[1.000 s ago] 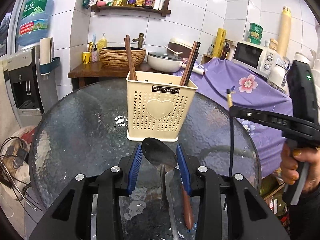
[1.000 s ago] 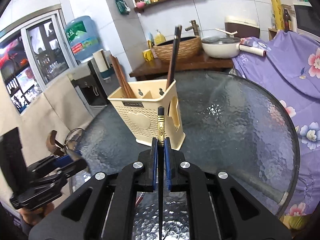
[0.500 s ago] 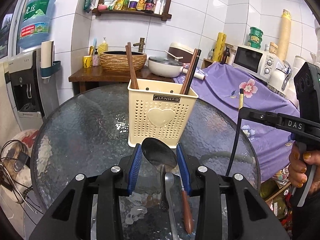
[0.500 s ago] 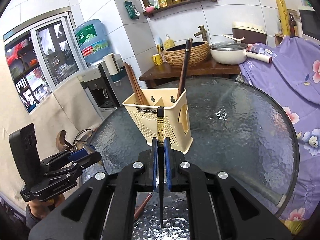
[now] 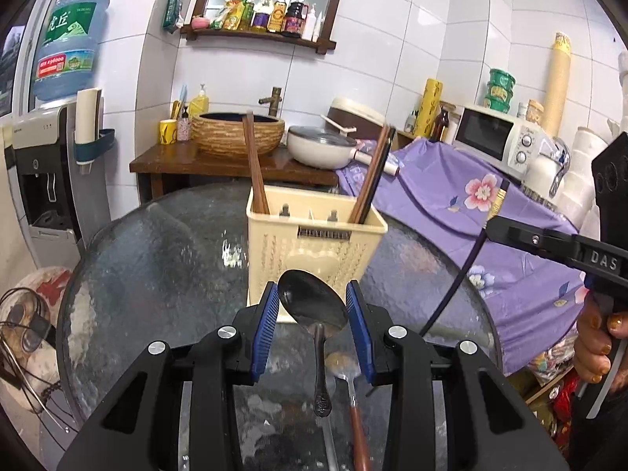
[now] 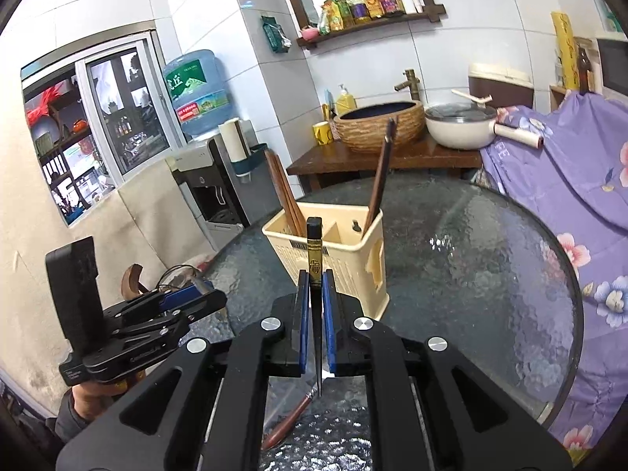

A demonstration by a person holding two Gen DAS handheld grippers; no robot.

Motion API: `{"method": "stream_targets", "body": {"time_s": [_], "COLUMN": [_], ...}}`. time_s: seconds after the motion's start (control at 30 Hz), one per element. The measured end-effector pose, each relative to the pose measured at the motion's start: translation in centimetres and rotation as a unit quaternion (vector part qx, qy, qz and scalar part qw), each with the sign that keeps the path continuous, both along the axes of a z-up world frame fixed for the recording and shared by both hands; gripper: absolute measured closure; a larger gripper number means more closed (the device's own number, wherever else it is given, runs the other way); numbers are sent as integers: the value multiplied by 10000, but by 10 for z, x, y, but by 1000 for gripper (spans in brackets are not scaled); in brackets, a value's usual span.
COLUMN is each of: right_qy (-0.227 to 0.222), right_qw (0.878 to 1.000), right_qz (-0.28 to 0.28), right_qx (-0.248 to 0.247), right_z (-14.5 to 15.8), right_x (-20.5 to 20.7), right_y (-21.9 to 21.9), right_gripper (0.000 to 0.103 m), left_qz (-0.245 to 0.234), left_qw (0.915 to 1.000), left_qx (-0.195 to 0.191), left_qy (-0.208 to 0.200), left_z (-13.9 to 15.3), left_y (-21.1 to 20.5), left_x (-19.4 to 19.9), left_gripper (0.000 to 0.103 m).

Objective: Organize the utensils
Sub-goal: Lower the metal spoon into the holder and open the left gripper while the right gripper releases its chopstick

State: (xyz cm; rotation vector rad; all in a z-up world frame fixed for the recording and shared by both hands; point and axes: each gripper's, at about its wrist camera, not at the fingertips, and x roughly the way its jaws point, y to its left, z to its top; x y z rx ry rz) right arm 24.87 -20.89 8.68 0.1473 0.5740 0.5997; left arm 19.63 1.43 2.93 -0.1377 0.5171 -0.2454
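Fingers (image 5: pixel 498 227) beside "DAS" lettering (image 5: pixel 603 262)

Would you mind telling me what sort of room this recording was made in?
Most likely a home kitchen: a microwave on a covered counter, a lidded pan beside a basin with a tap, and a wall shelf of sauce bottles.

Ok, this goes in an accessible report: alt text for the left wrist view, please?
The left gripper holds a metal spoon by its bowl, in front of a cream utensil caddy with chopsticks, on a round glass table. At right, the right gripper holds a black chopstick.
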Motion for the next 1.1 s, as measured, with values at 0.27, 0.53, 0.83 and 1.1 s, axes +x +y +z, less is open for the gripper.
{"method": "stream_targets", "body": {"time_s": [0.27, 0.53, 0.83, 1.1], "right_qy": [-631, -1020, -944, -733], "right_qw": [9980, 9940, 9910, 9920], "right_qz": [81, -405, -931, -980], "right_qx": [-69, 37, -172, -318], "right_z": [69, 131, 77, 25], "right_x": [13, 63, 95, 101], "right_y": [15, 22, 37, 43], "right_gripper": [95, 95, 95, 95], "left_qz": [81, 599, 866, 822], "left_qw": [9982, 9923, 9933, 9955], "left_qx": [-272, -397, -246, -198], "left_qy": [-520, -1007, -728, -424], "left_z": [64, 120, 68, 22], "left_y": [7, 15, 7, 7], "left_x": [29, 76, 111, 117], "left_gripper": [68, 68, 68, 68]}}
